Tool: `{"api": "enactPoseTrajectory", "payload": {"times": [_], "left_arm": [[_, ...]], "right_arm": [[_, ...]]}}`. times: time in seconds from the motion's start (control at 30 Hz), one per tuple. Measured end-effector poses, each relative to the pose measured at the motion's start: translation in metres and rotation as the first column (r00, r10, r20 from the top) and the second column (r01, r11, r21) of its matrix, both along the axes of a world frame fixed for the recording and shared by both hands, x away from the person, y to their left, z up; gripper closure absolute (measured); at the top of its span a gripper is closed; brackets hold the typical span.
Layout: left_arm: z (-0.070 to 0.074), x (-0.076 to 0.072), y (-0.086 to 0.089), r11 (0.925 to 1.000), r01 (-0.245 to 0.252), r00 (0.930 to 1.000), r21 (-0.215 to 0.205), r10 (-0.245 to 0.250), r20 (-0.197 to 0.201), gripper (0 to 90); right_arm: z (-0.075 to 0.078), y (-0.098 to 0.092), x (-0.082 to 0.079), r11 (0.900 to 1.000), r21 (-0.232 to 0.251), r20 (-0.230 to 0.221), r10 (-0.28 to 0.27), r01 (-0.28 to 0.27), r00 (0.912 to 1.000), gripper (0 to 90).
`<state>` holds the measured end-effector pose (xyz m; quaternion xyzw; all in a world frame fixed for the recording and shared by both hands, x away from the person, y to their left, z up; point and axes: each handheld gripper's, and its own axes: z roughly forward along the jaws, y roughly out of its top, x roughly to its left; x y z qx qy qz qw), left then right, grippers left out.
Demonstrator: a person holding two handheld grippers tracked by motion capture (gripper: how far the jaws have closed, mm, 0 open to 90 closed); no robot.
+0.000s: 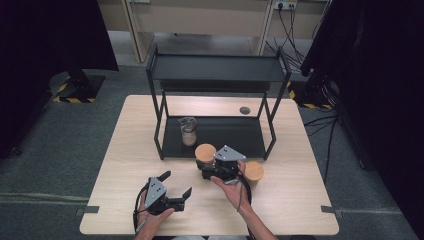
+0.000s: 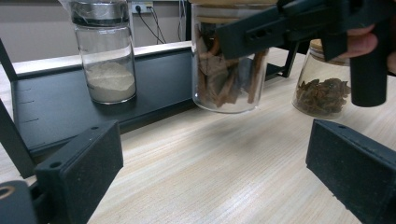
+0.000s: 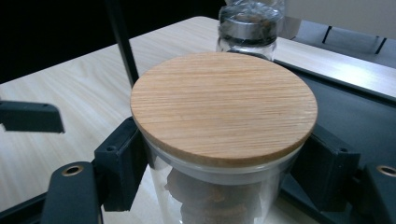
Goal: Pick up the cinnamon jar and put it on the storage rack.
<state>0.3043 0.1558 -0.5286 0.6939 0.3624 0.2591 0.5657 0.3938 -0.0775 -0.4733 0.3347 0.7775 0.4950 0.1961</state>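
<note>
High view: the right gripper (image 1: pixel 212 165), jaws clamped on the wood-lidded cinnamon jar (image 1: pixel 205 153) at the rack's (image 1: pixel 215 75) front edge, seems about to shelve it, while the left gripper (image 1: pixel 176 185) waits, jaws apart, near the table's (image 1: pixel 130 150) front edge.

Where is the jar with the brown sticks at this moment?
In the high view, the jar with the brown sticks is held in the right claw at the front edge of the black rack, left of the second wooden-lidded jar.
</note>
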Motion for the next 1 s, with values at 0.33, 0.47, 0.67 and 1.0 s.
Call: {"api": "enactPoseTrajectory", "payload": {"times": [0.33,0.47,0.67,1.0], "left_arm": [[0.000,0.000,0.000,1.0000,0.001,1.0000,0.000,-0.001,-0.001,3.3],[0.000,0.000,0.000,1.0000,0.001,1.0000,-0.001,-0.001,-0.001,3.3],[0.000,0.000,0.000,1.0000,0.002,1.0000,0.000,-0.002,0.001,3.3],[0.000,0.000,0.000,1.0000,0.002,1.0000,0.000,-0.002,0.000,3.3]], "right_arm": [[0.002,0.002,0.014,1.000,0.001,0.005,-0.029,0.029,0.9996,26.4],[0.004,0.003,0.017,0.999,-0.001,0.005,-0.035,0.035,0.9994,26.4],[0.003,0.002,0.023,0.999,-0.005,0.002,-0.050,0.050,0.9988,26.4],[0.004,0.001,0.034,0.996,-0.004,0.004,-0.090,0.090,0.9960,26.4]]}}
